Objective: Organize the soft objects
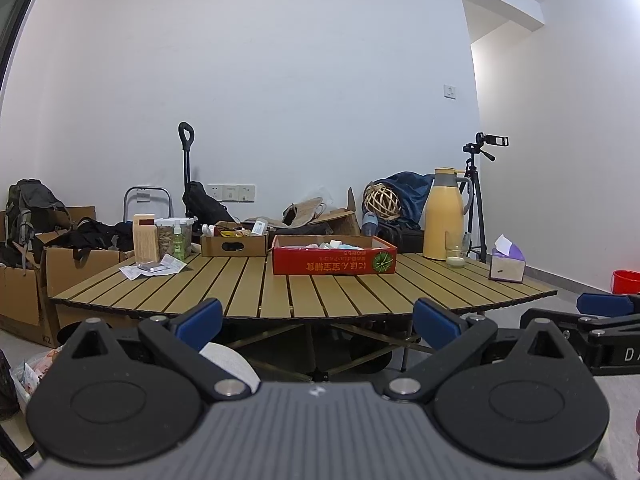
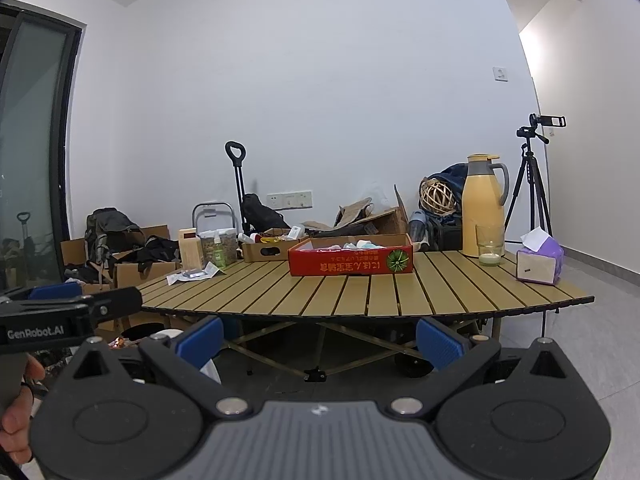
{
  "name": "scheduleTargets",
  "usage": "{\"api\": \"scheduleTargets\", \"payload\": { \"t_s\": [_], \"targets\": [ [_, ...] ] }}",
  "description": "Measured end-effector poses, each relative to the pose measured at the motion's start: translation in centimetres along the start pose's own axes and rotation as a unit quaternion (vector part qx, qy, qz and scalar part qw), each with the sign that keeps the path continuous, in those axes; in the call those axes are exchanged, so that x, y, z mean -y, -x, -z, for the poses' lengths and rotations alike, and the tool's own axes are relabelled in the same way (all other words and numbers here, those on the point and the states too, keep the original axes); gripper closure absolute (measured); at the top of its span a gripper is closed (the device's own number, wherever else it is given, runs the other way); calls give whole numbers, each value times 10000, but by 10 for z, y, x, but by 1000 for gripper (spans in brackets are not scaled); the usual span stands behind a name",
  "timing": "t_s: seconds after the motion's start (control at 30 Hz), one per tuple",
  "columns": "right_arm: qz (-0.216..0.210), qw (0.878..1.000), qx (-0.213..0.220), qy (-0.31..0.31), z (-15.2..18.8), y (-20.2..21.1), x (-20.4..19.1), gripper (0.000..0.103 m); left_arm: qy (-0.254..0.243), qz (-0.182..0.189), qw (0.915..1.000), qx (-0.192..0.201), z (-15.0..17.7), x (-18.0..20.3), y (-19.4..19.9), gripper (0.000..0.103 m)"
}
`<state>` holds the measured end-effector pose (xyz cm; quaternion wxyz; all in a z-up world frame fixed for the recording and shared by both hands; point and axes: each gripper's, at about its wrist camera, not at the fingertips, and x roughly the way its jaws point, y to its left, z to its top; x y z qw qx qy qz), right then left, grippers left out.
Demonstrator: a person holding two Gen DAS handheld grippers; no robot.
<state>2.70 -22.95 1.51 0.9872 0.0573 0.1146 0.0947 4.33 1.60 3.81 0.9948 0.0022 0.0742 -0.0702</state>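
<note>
- Toward the left of the left wrist view, a brown cardboard box with dark clothing spilling from it is seen beside the slatted wooden table.
- At the table's left end, a wooden block, a green spray bottle and some papers are set close together.
- In the lower middle of that view, the left gripper is held in front of and below the table edge; its blue-padded fingers are spread wide apart, and nothing is gripped.
- Just right of centre on the table, a red cardboard tray is placed; pale soft objects in white and light blue are piled inside it.
- Further right, a yellow thermos jug, a glass and a purple tissue pack are lined up toward the table's right end.
- At the far right edge, part of the other tool is visible.
- In the right wrist view, the right gripper is likewise held low before the table, fingers wide apart and empty.
- At the right of that view, a camera on a tripod stands against the wall.
</note>
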Motion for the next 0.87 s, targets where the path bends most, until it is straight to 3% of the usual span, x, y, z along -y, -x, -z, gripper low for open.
{"api": "scheduleTargets", "payload": {
  "t_s": [0.87],
  "targets": [
    [-1, 10000, 28, -4, 1, -1, -1, 0, 10, 50, 10000, 6, -1, 2, -1, 0]
  ]
}}
